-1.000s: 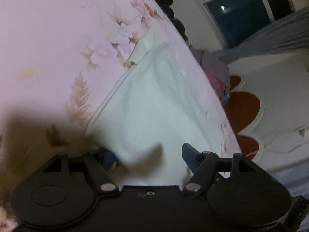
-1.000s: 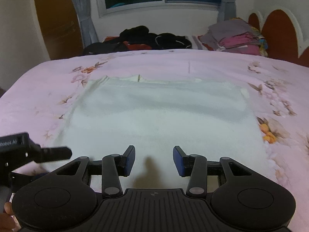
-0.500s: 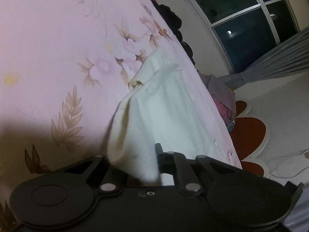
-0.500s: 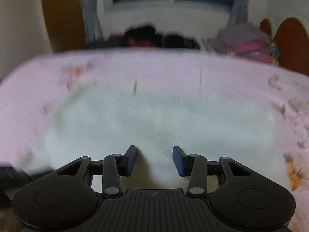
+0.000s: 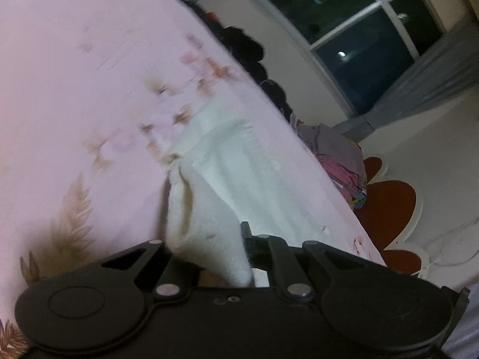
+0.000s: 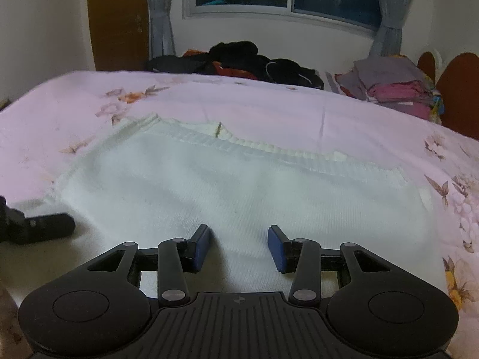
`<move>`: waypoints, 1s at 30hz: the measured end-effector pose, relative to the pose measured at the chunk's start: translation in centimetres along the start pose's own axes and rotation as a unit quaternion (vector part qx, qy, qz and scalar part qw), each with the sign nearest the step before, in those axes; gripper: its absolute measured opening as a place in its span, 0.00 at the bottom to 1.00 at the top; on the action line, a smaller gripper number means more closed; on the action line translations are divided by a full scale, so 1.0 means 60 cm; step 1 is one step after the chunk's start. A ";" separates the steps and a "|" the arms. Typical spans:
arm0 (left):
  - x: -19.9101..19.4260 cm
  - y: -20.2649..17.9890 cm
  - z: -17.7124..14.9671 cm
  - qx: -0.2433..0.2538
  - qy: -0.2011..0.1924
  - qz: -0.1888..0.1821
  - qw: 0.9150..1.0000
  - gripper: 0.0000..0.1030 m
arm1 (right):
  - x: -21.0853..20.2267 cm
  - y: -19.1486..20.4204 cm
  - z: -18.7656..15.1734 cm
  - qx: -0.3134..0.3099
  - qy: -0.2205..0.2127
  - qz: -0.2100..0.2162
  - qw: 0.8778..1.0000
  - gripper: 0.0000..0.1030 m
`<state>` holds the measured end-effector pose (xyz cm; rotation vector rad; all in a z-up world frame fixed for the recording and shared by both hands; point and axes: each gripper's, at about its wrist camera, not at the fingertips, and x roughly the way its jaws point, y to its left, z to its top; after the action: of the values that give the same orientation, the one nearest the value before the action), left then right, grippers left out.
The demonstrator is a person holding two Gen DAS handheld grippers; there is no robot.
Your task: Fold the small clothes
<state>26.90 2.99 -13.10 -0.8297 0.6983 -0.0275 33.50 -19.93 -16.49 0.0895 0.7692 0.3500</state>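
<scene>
A white knitted garment (image 6: pixel 239 179) lies spread on the pink flowered bedsheet (image 6: pixel 269 104). My left gripper (image 5: pixel 215 254) is shut on the garment's near left edge (image 5: pixel 206 224) and lifts it into a bunched fold; its fingertips are hidden by the cloth. The left gripper also shows in the right wrist view (image 6: pixel 36 227) at the garment's left edge. My right gripper (image 6: pixel 239 246) is open and empty, low over the garment's near edge with cloth between its blue pads (image 6: pixel 277 248).
A pile of dark clothes (image 6: pixel 239 59) lies at the bed's far edge. A stack of folded grey and pink clothes (image 6: pixel 395 86) sits at the far right by the red headboard (image 6: pixel 458 89). A window and curtains are behind.
My left gripper has shut on the garment's left edge and lifted it, bunching the cloth. My right gripper has moved forward and lower over the garment, still open.
</scene>
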 end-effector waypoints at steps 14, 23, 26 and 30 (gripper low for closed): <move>0.007 -0.182 -0.041 0.206 0.001 -0.052 0.977 0.07 | -0.087 -0.103 -0.005 0.104 -0.021 0.012 0.994 0.42; 0.064 -0.269 -0.157 0.341 0.101 -0.084 0.931 0.07 | -0.162 -0.207 -0.044 0.172 -0.034 -0.030 0.984 0.42; 0.082 -0.277 -0.206 0.388 0.132 -0.081 0.909 0.07 | -0.182 -0.234 -0.059 0.192 -0.035 -0.039 0.980 0.42; 0.087 -0.278 -0.245 0.441 0.138 -0.061 0.885 0.08 | -0.208 -0.259 -0.072 0.212 -0.042 -0.031 0.976 0.42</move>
<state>26.44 -19.76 -11.45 0.0207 0.7952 -0.5499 26.50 -38.96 -14.48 0.4777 0.7518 0.1175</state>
